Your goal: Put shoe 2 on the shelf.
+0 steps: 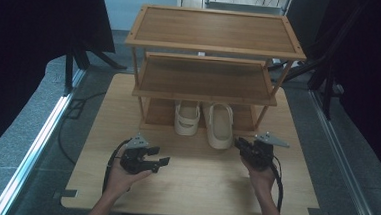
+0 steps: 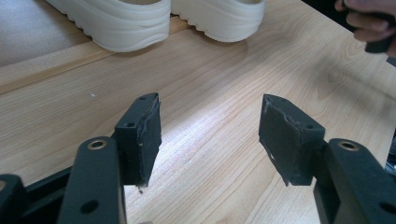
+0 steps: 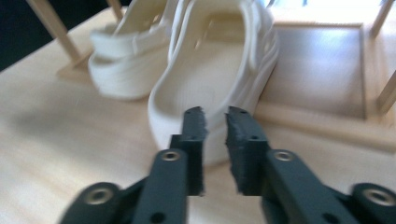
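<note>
**Slippers at the rack's foot, one not yet fully in**

Two cream slippers sit at the bottom tier of the wooden shoe rack [image 1: 216,54]. The left slipper [image 1: 187,118] lies well inside the lowest shelf, heel just at its front edge. The right slipper [image 1: 220,125] is only part of the way in: its heel end sticks out onto the tabletop [image 1: 193,188], so judging by this, the pair is nearly stowed and the remaining work is to get that one square beside its mate. The two upper shelves are bare.

The right tool [image 1: 246,147] hovers just behind the protruding slipper's heel; in the right gripper view its jaws stand close together with a narrow gap, gripping nothing, the slipper's rim [image 3: 219,70] just beyond them. The left tool [image 1: 156,161] rests low over the tabletop, well apart from the shoes, its jaws wide and empty in the left gripper view, wood grain between them.

The tabletop is pale, clean plywood with notched corners. Around it lies grey floor, a metal rail [image 1: 35,148] on the left, dark curtains on both sides, and tripod legs behind.
</note>
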The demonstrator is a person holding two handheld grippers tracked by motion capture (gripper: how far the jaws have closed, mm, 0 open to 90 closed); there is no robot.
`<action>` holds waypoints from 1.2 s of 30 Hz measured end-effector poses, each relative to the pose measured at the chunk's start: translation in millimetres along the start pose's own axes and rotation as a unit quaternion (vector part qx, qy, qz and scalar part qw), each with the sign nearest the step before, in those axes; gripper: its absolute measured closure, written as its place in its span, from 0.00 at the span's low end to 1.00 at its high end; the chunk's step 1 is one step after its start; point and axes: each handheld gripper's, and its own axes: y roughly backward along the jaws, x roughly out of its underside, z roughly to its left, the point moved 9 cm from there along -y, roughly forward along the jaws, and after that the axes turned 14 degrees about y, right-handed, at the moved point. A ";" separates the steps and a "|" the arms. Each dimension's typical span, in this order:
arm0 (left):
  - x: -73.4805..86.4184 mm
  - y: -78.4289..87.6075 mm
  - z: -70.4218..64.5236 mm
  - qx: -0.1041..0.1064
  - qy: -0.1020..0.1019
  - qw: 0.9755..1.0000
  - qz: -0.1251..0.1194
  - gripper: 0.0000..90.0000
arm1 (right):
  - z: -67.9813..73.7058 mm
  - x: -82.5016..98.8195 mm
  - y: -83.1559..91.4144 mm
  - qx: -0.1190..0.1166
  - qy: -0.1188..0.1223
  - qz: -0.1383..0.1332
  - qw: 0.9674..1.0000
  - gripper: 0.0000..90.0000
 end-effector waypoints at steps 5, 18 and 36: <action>1.0 -1.6 -0.9 0.000 -0.001 1.000 0.002 0.44 | 5.9 20.3 -0.9 -0.019 0.014 0.029 0.999 1.00; 1.5 -1.5 1.8 -0.002 0.001 1.000 0.003 0.44 | 15.9 27.6 -38.1 -0.022 0.037 0.050 0.998 1.00; 1.9 -1.6 2.6 -0.002 0.001 1.000 0.003 0.44 | 40.3 3.9 -82.3 -0.035 0.055 0.043 0.997 0.98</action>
